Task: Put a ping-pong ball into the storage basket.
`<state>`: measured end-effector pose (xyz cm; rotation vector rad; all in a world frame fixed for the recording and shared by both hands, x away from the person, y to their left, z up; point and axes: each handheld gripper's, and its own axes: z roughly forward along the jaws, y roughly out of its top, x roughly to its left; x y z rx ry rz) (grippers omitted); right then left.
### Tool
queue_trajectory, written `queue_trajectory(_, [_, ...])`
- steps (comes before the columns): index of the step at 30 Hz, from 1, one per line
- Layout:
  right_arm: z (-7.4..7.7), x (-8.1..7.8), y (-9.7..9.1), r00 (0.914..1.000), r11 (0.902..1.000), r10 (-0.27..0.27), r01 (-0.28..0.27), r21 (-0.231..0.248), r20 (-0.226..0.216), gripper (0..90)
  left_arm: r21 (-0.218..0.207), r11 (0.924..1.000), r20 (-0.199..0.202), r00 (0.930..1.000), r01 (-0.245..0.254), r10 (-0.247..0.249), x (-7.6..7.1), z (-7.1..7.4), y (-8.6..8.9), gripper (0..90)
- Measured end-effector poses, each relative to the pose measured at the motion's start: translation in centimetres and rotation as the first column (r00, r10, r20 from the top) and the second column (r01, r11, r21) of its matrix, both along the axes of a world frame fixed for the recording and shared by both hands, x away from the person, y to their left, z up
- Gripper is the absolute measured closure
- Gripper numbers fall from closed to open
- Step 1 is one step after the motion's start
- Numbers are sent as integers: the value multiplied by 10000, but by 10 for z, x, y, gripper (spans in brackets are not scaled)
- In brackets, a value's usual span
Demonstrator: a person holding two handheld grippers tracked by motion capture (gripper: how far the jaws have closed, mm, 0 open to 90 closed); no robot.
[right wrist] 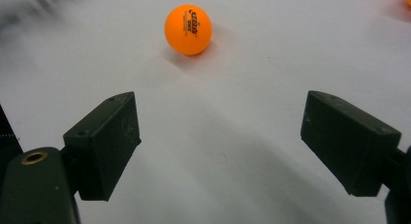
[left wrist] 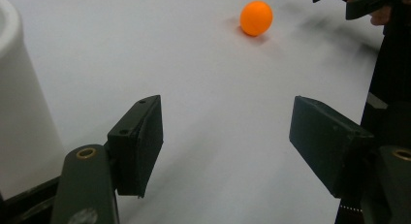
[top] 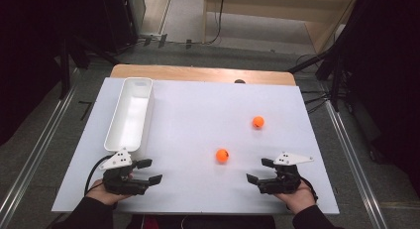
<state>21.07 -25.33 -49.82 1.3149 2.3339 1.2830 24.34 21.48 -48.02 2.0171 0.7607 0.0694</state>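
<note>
The nearer small orange table-tennis ball rests on the white worktop straight ahead of the right gripper, whose fingers stand apart and empty, while the left gripper, fingers likewise apart, sits farther off.

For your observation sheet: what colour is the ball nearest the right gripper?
Orange, with small dark print on it. The ball shows best in the right gripper view.
</note>
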Motion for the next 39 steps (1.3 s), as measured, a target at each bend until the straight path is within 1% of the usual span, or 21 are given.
queue_trajectory(2, [0, 1, -1, 10000, 10000, -36, 35, 73, 21, 125, 82, 10000, -17, 10000, 7, -7, 1, -1, -1, 287])
queue_trajectory(5, [-1, 1, 0, 10000, 10000, -3, 3, 99, -24, 125, 72, 10000, -37, 10000, 19, -18, 1, -1, -1, 288])
queue_trajectory(10, [-1, 3, 3, 9999, 9999, 110, -110, -28, 2, 125, 71, 9999, -4, 10000, -76, 76, 0, 0, 1, 287])
queue_trajectory(11, [-1, 3, 4, 9999, 9999, 153, -153, -17, 65, 125, 89, 9999, 17, 10000, -80, 79, 0, 0, 1, 287])
queue_trajectory(15, [0, 3, 6, 9996, 9996, 266, -266, 14, 59, 125, 138, 9999, 144, 9999, -98, 96, -2, 0, 1, 288])
queue_trajectory(18, [-1, 4, 6, 9997, 9997, 247, -247, -7, 56, 125, 134, 9998, 142, 9998, -144, 142, -2, 0, 1, 288])
queue_trajectory(19, [-1, 4, 6, 9997, 9997, 240, -240, -1, 14, 125, 235, 9996, 164, 9997, -164, 160, -2, 0, 2, 287])
queue_trajectory(22, [0, 5, 6, 9997, 9997, 262, -262, 30, 31, 125, 208, 9997, 176, 9997, -145, 142, -2, -1, 3, 287])
queue_trajectory(23, [1, 5, 6, 9996, 9996, 262, -262, 51, 107, 125, 239, 9996, 213, 9996, -178, 173, -2, 0, 4, 287])
queue_trajectory(25, [1, 5, 7, 9994, 9995, 318, -319, 62, 117, 125, 184, 9995, 225, 9994, -266, 262, -3, 0, 4, 287])
queue_trajectory(29, [2, 5, 8, 9995, 9994, 326, -326, 66, 55, 125, 271, 9994, 265, 9994, -209, 202, -4, 0, 4, 287])
queue_trajectory(30, [2, 4, 9, 9995, 9995, 316, -316, 87, -12, 125, 347, 9993, 288, 9995, -160, 150, -4, 0, 4, 287])
queue_trajectory(32, [3, 4, 10, 9993, 9993, 355, -356, 75, 98, 125, 348, 9993, 328, 9994, -148, 136, -5, 0, 3, 287])
queue_trajectory(35, [2, 3, 10, 9991, 9991, 417, -417, -63, 55, 125, 275, 9995, 401, 9991, -145, 134, -6, 1, 2, 288])
queue_trajectory(36, [2, 3, 10, 9993, 9993, 361, -361, -74, 2, 125, 296, 9995, 419, 9991, -124, 111, -6, 1, 1, 288])
queue_trajectory(38, [3, 3, 9, 9995, 9995, 315, -315, -9, 14, 125, 320, 9994, 449, 9989, -130, 116, -6, 1, 2, 287])
queue_trajectory(39, [2, 4, 9, 9996, 9996, 294, -294, 29, 39, 125, 256, 9996, 460, 9989, -129, 117, -6, 0, 2, 287])
